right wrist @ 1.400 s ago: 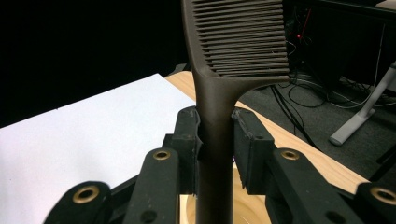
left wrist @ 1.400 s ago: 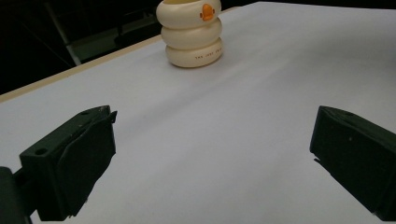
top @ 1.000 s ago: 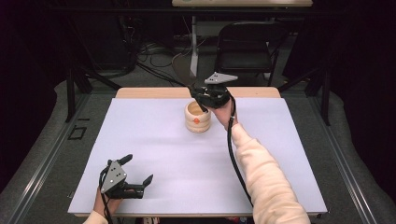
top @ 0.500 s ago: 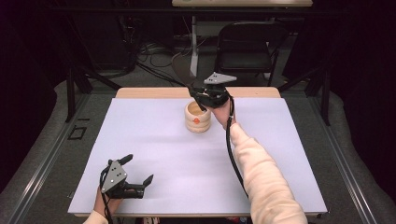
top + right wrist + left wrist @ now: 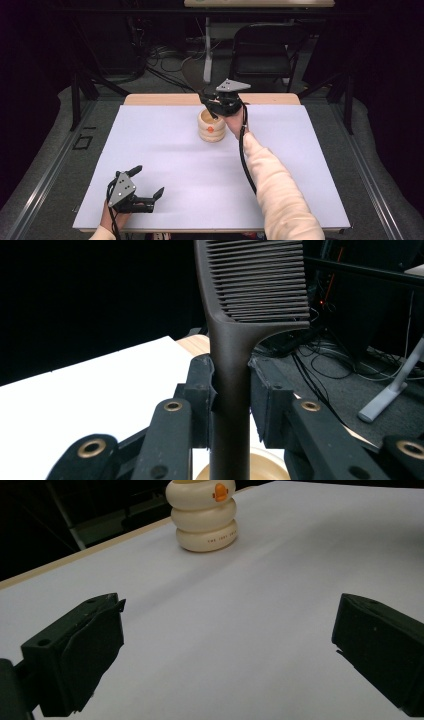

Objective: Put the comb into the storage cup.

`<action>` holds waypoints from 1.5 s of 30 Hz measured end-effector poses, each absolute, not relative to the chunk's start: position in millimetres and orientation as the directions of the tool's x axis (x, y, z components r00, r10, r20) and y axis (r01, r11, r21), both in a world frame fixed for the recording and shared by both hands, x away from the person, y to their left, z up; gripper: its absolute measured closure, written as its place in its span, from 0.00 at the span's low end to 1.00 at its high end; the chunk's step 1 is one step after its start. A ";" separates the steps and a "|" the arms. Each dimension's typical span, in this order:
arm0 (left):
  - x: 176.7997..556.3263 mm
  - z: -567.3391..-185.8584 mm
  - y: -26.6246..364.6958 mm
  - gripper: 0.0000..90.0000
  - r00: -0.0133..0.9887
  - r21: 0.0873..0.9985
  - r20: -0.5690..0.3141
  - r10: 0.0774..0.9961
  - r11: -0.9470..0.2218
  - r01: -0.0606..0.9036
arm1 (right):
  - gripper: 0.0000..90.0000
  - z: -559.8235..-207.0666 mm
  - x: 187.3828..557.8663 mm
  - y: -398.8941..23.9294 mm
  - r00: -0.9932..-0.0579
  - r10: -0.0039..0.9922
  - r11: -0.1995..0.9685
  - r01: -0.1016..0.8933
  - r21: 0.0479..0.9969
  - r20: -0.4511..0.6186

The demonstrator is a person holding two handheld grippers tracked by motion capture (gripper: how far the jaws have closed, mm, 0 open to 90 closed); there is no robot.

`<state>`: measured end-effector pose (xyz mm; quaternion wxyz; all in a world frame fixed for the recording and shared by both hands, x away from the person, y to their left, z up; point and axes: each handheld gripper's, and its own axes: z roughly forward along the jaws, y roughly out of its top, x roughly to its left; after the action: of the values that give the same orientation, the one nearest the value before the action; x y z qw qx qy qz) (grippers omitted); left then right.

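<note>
One orange-badged holder [image 5: 203,514], print illegible; right gripper [image 5: 232,390] clamps comb [image 5: 252,285]; left gripper [image 5: 230,645] wide.

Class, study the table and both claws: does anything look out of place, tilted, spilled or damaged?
Nothing stands out. The cream ringed holder stands upright on the white table, nothing spilled. The right claw grips a dark comb by its handle above the holder; the left claw rests open near the front edge.
</note>
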<state>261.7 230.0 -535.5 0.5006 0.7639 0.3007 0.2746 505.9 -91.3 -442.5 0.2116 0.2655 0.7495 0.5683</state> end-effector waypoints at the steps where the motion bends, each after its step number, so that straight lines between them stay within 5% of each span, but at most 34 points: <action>1: 261.6 -535.5 230.2 0.00 0.669 0.930 0.118 0.734 -0.317 0.184 | 0.80 -443.1 506.1 -91.1 -0.768 0.641 0.212 0.154 0.965 -0.018; 45: 261.1 -535.3 230.0 0.00 0.671 0.931 0.117 0.732 -0.316 0.182 | 0.80 -478.3 515.9 -83.7 -0.775 0.630 0.243 0.130 0.961 -0.054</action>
<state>261.1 230.0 -535.3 0.5025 0.7634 0.2994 0.2739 515.9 -83.7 -478.3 0.2225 0.2513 0.7563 0.5616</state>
